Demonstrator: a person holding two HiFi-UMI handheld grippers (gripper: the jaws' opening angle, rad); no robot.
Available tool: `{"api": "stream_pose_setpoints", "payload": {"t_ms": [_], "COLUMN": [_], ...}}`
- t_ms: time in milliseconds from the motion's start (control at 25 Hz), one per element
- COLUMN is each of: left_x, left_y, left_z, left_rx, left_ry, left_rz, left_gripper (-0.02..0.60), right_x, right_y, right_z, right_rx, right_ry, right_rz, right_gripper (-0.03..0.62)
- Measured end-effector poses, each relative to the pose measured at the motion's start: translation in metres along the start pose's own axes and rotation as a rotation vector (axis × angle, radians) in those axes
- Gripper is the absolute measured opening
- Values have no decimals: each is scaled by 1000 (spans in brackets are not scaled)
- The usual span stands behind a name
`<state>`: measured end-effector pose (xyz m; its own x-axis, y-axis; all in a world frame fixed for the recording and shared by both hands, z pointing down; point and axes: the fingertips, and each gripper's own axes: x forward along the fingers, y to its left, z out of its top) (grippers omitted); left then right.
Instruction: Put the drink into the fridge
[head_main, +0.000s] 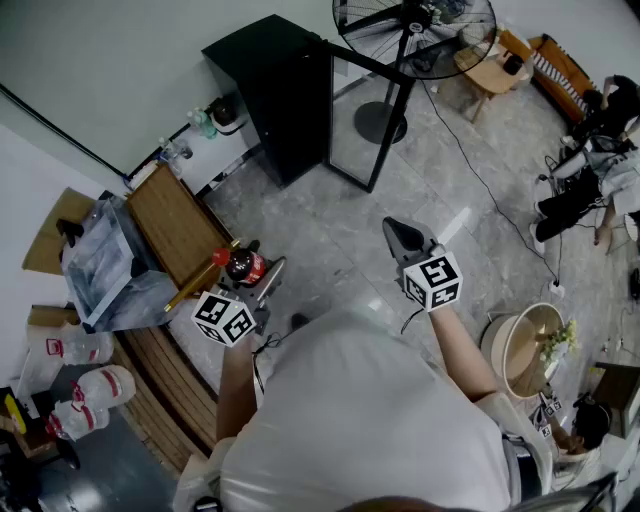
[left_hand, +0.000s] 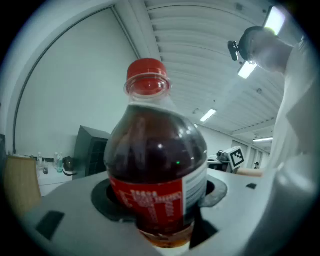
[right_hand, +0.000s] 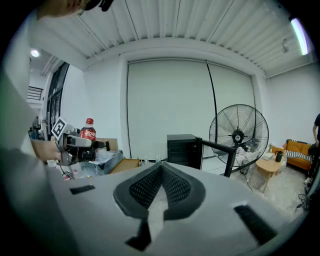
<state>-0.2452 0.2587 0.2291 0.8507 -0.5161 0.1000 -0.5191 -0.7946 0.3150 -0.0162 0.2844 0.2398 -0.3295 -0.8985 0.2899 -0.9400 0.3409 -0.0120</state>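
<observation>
**Bottle pinched in left gripper, well short of the fridge**

Head view:
- Left gripper (head_main: 262, 283) is clamped on the bottle (head_main: 245, 267), out in front of the person's left side. The red cap (head_main: 221, 257) is on.
- Right gripper (head_main: 398, 235) is held out to the right with its jaws pressed together and nothing in them.
- The black fridge (head_main: 285, 95) stands against the far wall, well apart from the bottle. Its door (head_main: 391, 135) is swung open toward the fan (head_main: 415, 15). The interior isn't visible from this angle.
- Left of the bottle, a clear plastic bin (head_main: 100, 255) sits beside a wooden board (head_main: 178, 225). I can't tell what's in the bin.
- Two jugs (head_main: 85, 365) are at the lower left; contents unclear.

Left gripper view:
- The bottle (left_hand: 157, 165) fills the frame, sitting between the jaws with a pad against each side at label (left_hand: 150, 200) height.
- Dark drink reaches up to the shoulder, and the neck under the cap (left_hand: 146, 75) is clear.
- The fridge (left_hand: 92, 150) is small in the background on the left.

Right gripper view:
- The jaw pads meet at the tip of the right gripper (right_hand: 161, 170), with no gap and nothing held.
- The left gripper (right_hand: 75, 142) is at the far left, holding the bottle (right_hand: 88, 132) upright by its body, cap on top.
- The fridge (right_hand: 184, 148) is straight ahead with the door (right_hand: 216, 150) hanging open to its right. The cavity is dark and I can't make out any contents.
- The fan (right_hand: 238, 135) stands right of the door.
</observation>
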Motion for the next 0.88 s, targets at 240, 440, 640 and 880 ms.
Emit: {"api": "stream_pose_setpoints", "payload": {"t_ms": [240, 440, 640, 880], "left_x": [4, 8, 16, 28], "left_y": [-2, -9, -15, -31], "left_z": [-2, -2, -5, -5], "left_rx": [-5, -1, 3, 17], "left_ry": [4, 8, 20, 11], "left_rz": [6, 10, 24, 49], "left_gripper": [298, 298, 298, 298], "right_x": [-2, -5, -8, -15], "right_y": [-6, -11, -20, -38], "right_z": [1, 3, 2, 6], "right_rx": [-4, -4, -3, -7], "right_ry": [-6, -10, -17, -29], "right_rz": [2, 9, 24, 44], "right_gripper": [-5, -5, -5, -3]}}
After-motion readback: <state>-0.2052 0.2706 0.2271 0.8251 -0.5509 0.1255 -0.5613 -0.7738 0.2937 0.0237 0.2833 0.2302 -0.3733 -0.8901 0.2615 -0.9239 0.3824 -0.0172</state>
